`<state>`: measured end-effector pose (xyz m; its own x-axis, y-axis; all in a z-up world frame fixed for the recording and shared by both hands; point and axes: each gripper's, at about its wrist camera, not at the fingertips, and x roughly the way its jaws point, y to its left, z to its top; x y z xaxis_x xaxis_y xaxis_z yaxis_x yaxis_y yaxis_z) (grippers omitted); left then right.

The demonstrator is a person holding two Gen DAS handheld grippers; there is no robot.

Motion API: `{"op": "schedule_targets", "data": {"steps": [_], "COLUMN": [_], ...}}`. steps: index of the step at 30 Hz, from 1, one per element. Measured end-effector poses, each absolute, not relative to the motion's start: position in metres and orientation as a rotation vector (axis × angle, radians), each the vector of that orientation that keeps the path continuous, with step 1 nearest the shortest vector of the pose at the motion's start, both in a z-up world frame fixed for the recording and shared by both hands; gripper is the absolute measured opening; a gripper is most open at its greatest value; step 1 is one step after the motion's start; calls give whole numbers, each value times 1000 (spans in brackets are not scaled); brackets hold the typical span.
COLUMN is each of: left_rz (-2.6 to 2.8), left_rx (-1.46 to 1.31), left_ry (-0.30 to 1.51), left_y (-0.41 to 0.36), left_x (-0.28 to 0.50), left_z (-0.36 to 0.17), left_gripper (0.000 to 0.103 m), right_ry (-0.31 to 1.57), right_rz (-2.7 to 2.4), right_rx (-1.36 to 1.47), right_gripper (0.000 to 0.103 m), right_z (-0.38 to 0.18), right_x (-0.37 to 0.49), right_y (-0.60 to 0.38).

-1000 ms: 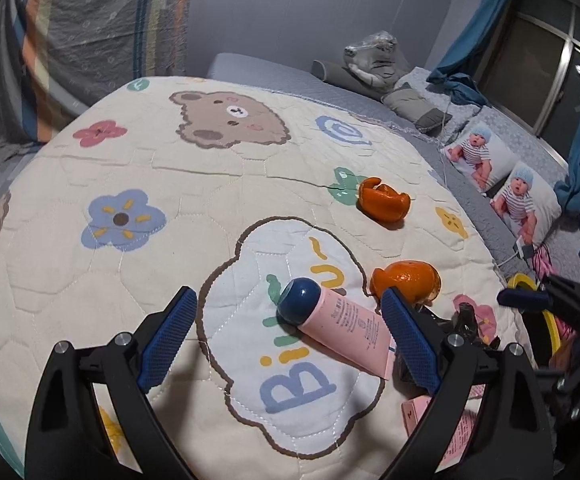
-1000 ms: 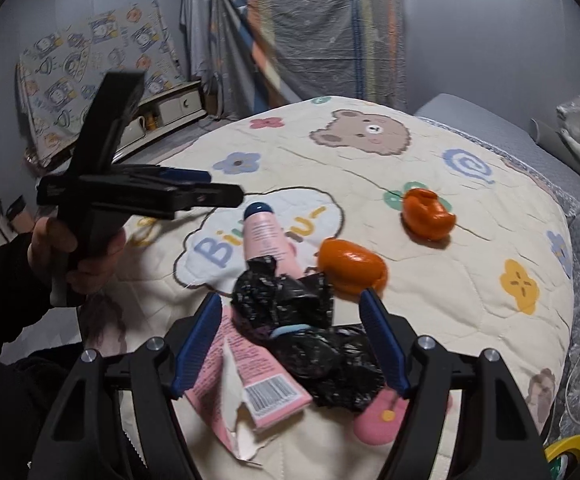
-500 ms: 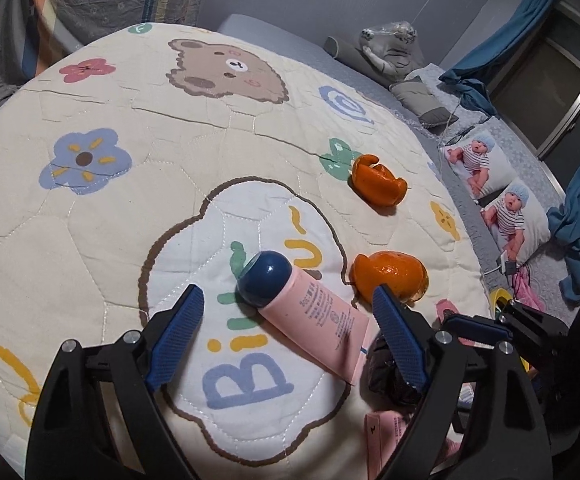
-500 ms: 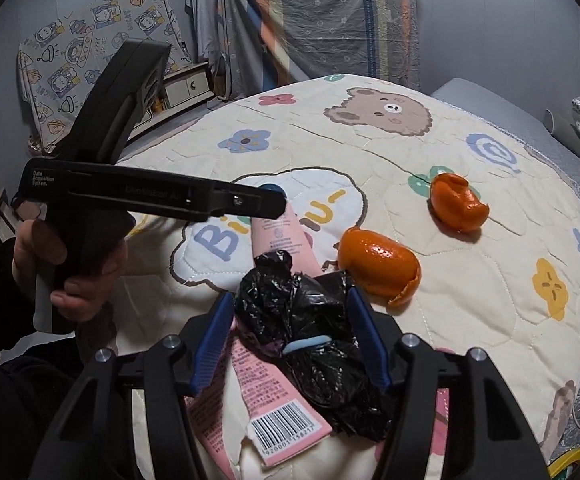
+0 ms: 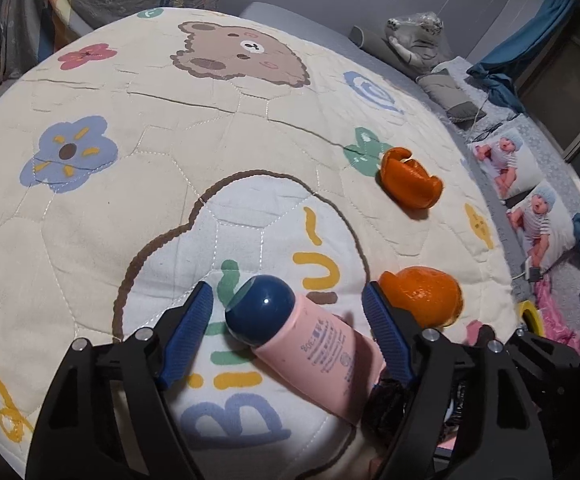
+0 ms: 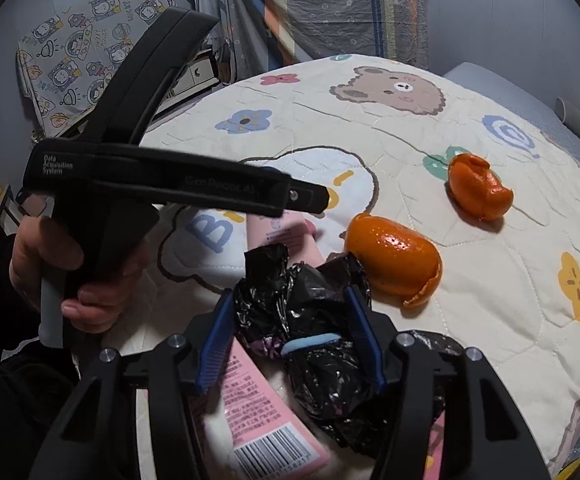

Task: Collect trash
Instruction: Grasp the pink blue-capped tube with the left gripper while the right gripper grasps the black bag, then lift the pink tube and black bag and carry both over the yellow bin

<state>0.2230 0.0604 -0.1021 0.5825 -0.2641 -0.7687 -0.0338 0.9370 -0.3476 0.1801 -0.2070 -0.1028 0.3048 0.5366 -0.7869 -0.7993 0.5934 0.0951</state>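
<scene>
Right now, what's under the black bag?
A pink carton with a barcode sticks out beneath the black bag, and the pink tube's flat end runs in behind it. Whatever else the bag covers is hidden.

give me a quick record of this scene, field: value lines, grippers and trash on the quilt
surface: cream quilt with bear and flower prints
left gripper: jaws have just been closing, astride the pink tube, pads not touching it
right gripper: jaws have just been closing around the black plastic bag; contact unclear
near peel: orange, beside the bag
far peel: orange, apart on the quilt
pink carton: flattened, barcode showing, partly under the bag
</scene>
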Motion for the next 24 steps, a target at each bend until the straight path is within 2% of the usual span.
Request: {"op": "schedule_targets", "data": {"steps": [2, 3, 6, 13, 24], "left_rz": [-114, -101, -99, -110, -154], "left_rx": [-313, -300, -322, -379, -409], "left_ry": [938, 937, 930, 914, 856], "left_y": [57, 56, 61, 69, 72], "left_x": [222, 222, 221, 219, 207], "left_z": [-102, -103, -103, -100, -85], "left_gripper": [63, 53, 47, 40, 35], "right_ry": [889, 894, 897, 883, 821], "right_rz": [913, 918, 925, 915, 859], "right_rx": [-346, -343, -335, -305, -235], "right_gripper": [46, 43, 37, 29, 28], "right_z": [-103, -103, -103, -98, -73], "right_x": [181, 181, 182, 183, 180], "right_y": [-206, -205, -206, -213, -241]}}
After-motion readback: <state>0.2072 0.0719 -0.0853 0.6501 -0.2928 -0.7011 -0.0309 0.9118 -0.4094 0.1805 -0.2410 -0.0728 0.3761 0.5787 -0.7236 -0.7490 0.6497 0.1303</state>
